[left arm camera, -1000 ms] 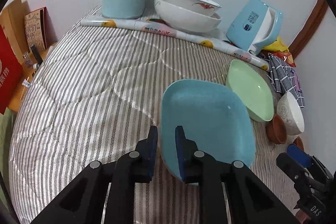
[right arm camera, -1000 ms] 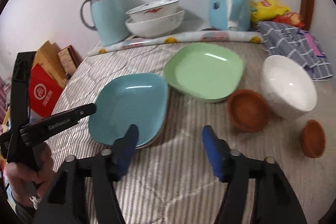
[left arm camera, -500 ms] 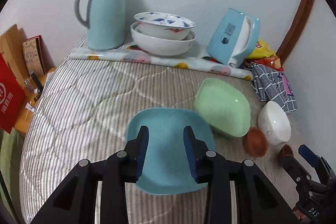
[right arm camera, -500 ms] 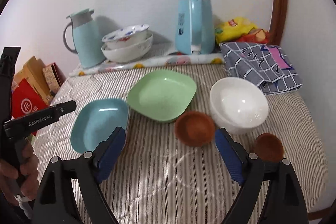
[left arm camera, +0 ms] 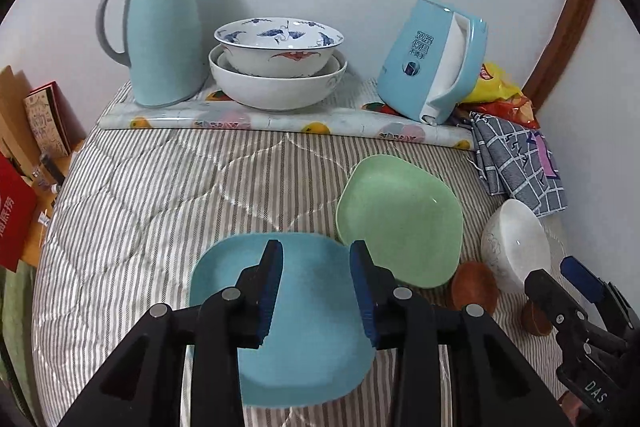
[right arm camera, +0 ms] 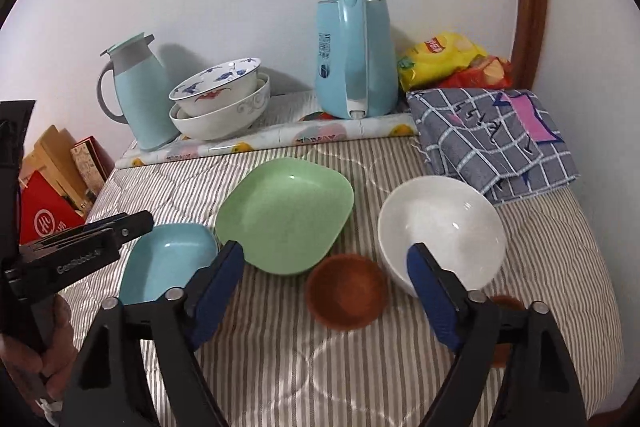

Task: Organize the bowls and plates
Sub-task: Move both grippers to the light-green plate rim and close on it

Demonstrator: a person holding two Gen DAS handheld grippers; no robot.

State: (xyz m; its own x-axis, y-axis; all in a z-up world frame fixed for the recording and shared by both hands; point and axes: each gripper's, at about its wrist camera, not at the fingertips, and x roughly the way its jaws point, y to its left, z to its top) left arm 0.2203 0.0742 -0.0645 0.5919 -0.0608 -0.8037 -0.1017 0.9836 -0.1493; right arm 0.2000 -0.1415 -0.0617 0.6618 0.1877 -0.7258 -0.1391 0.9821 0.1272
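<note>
A blue plate [left arm camera: 312, 327] lies flat on the striped cover, right under my left gripper [left arm camera: 316, 251], which hovers above it open with nothing pressed between its pads. Beside it to the right rests a green plate [left arm camera: 400, 219]. A white bowl [right arm camera: 440, 223], a brown bowl [right arm camera: 346, 291] and a smaller brown bowl [right arm camera: 506, 303] sit further right. My right gripper [right arm camera: 325, 253] hangs above the brown bowl, its wide jaws closing on nothing. Two large white bowls [left arm camera: 276, 67] are nested at the back.
A blue thermos jug [left arm camera: 160, 31] and a blue kettle [left arm camera: 432, 63] stand by the wall on a rolled patterned mat [left arm camera: 280, 125]. A folded checked cloth [right arm camera: 492, 135] and snack bags [right arm camera: 448, 59] fill the back right. Red boxes [left arm camera: 12, 211] lie past the left edge.
My left gripper let go of the blue plate's rim and opened; the tilted plate now lies flat. Both grippers drew back and upward, and the right jaws stand wider.
</note>
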